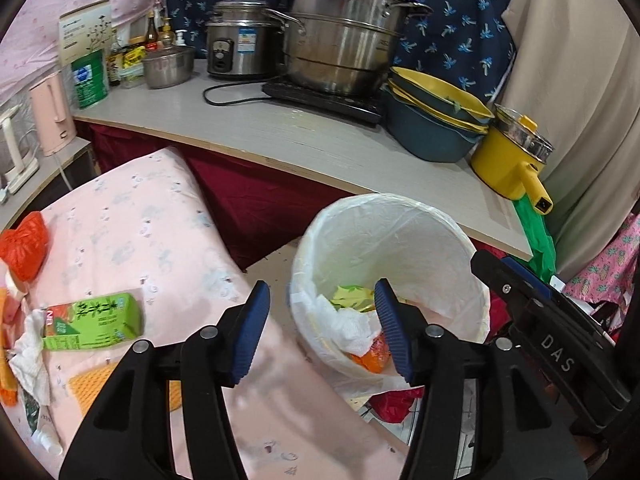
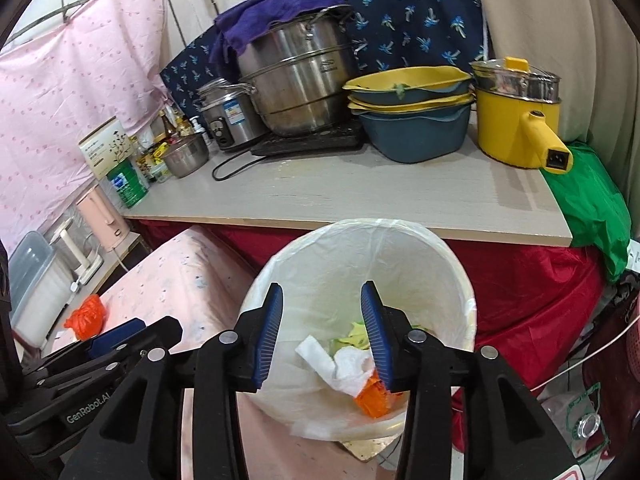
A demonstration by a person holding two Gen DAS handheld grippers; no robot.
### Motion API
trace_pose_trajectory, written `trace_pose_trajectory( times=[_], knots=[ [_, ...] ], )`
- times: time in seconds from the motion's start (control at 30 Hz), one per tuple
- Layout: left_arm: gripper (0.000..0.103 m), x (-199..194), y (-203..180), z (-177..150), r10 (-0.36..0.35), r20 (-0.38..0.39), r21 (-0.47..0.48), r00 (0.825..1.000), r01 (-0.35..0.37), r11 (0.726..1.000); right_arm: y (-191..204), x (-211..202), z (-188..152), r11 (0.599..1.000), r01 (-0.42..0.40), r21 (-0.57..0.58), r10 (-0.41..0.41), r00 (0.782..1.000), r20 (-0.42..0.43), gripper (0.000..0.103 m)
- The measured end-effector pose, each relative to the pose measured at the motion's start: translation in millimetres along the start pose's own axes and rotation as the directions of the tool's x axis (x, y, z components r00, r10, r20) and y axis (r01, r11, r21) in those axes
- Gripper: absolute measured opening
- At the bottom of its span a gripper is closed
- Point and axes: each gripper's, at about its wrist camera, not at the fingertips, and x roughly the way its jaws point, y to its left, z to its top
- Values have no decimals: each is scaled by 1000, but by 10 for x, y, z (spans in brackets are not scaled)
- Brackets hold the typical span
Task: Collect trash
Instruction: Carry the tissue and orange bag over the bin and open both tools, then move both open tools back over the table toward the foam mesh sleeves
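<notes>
A white bin with a plastic liner (image 1: 400,224) (image 2: 420,264) stands on the floor beside a pink-covered table (image 1: 160,232). Inside lie white tissue (image 2: 340,364), an orange wrapper (image 2: 372,398) and a yellow-green wrapper (image 1: 352,296). My left gripper (image 1: 320,308) is open and empty, over the gap between table edge and bin. My right gripper (image 2: 322,320) is open and empty, above the bin's mouth. On the table lie a green tea carton (image 1: 92,322), crumpled tissue (image 1: 28,364), a red-orange plastic bag (image 1: 24,246) (image 2: 86,316) and a small white tube (image 1: 48,436).
A worktop (image 1: 280,128) behind the bin holds a steel steamer pot (image 1: 344,40), rice cooker (image 1: 240,40), stacked blue and yellow basins (image 1: 436,120), a yellow electric pot (image 1: 512,156) and bottles. A red cloth (image 2: 520,280) hangs below it. A pink kettle (image 1: 52,112) stands left.
</notes>
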Motion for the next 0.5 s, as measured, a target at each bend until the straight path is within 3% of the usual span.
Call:
trace_pose_trajectory(
  times=[0.23, 0.5],
  knots=[
    [59, -334, 438, -78, 89, 38, -68, 995, -86, 994, 455, -102, -60, 997, -60, -56, 60, 998, -4, 47],
    [63, -762, 1132, -285, 215, 56, -165, 975, -204, 965, 1139, -145, -258, 979, -144, -142, 139, 989, -41, 53]
  ],
)
